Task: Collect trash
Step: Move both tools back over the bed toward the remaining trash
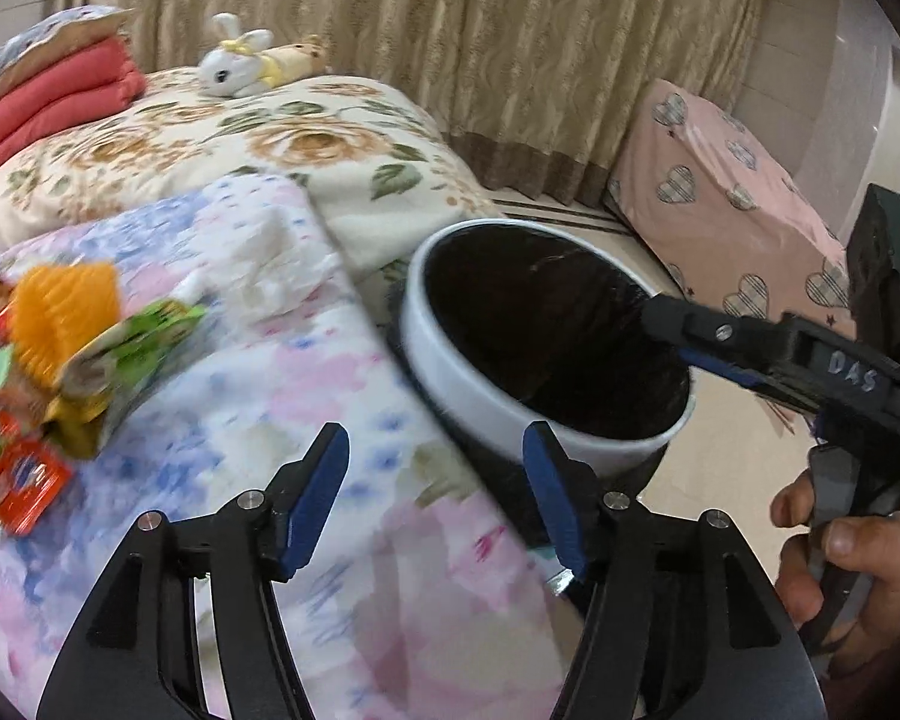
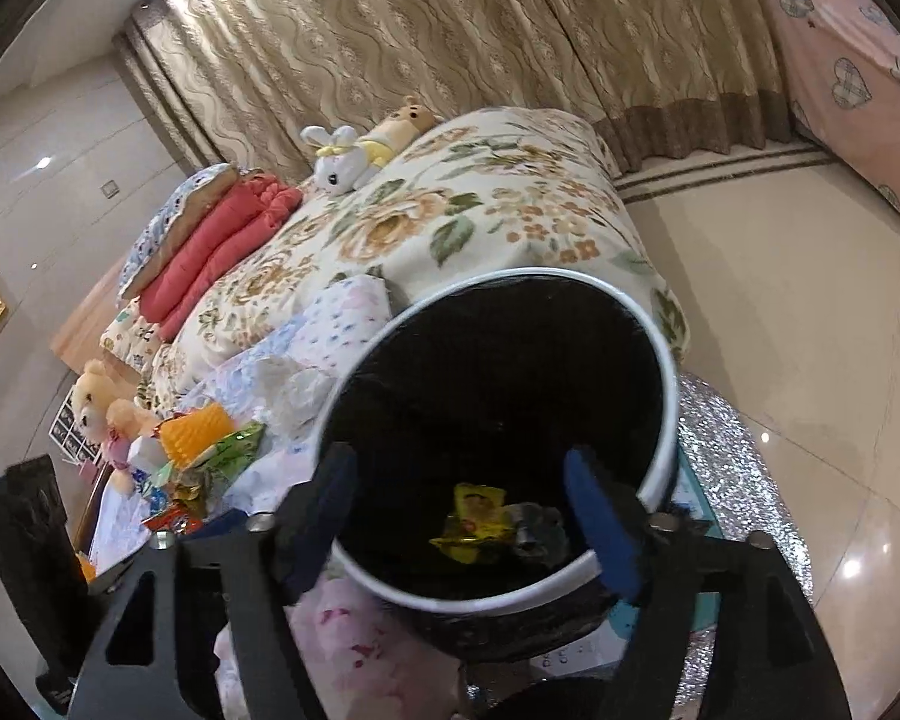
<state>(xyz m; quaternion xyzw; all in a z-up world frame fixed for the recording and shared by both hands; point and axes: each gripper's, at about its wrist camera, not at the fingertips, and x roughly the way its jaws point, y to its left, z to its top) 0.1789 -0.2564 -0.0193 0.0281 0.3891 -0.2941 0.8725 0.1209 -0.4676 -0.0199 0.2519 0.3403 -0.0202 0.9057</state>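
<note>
A white-rimmed bin [image 1: 468,372] with a black liner stands beside the bed. In the left wrist view my left gripper [image 1: 435,450] is open and empty over the pastel blanket [image 1: 240,420], just left of the bin. A pile of trash lies at its left: an orange ridged piece [image 1: 66,306], a green wrapper [image 1: 144,336], red wrappers [image 1: 24,480] and a white tissue [image 1: 270,252]. My right gripper [image 2: 462,462] is open over the bin [image 2: 669,396] mouth with nothing between its fingers. A yellow wrapper [image 2: 474,516] and a grey crumpled scrap [image 2: 540,531] lie at the bottom.
A floral bedspread [image 1: 240,144] bears folded red bedding [image 1: 48,96] and a plush rabbit [image 1: 234,60]. Curtains [image 1: 450,30] hang behind. A pink heart-print covered box [image 1: 720,204] stands on the tiled floor [image 2: 780,300]. A glittery mat [image 2: 732,444] lies under the bin. A hand [image 1: 840,546] holds the right gripper.
</note>
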